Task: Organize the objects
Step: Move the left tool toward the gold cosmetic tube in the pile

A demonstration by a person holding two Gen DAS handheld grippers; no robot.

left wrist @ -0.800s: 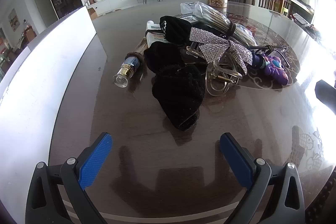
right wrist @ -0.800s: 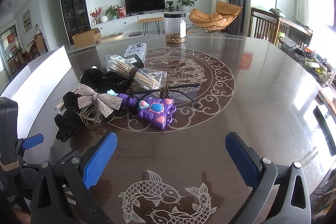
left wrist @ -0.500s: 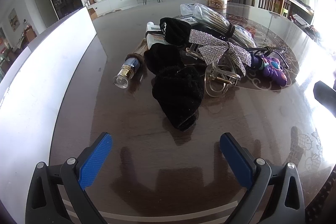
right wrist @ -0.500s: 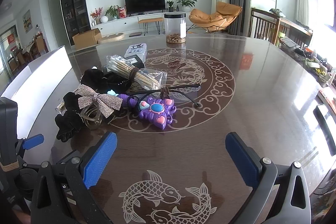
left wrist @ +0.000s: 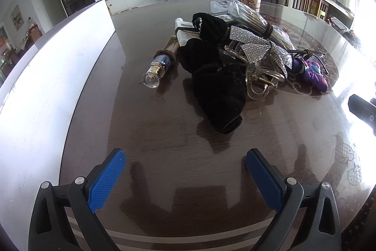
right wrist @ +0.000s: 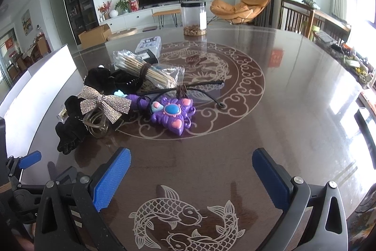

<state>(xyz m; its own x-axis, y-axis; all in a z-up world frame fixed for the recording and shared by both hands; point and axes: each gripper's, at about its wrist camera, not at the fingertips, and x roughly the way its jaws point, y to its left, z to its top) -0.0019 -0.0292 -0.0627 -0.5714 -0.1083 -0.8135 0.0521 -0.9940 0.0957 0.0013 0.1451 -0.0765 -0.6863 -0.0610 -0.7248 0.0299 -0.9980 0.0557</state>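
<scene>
Right wrist view is showing the right gripper hovering over the dark table with its blue fingers spread wide and nothing between them. A clear jar with a black lid is standing at the far side, holding only a low layer of brown pieces. Near it a small tin box is lying closed. The pile of objects is sitting left of centre: a bag of wooden sticks, a purple toy, a glitter bow clip and black scrunchies. The left gripper is also gaping, holding nothing, just before the pile, beside a white box wall. A small glass bottle is lying on its side.
</scene>
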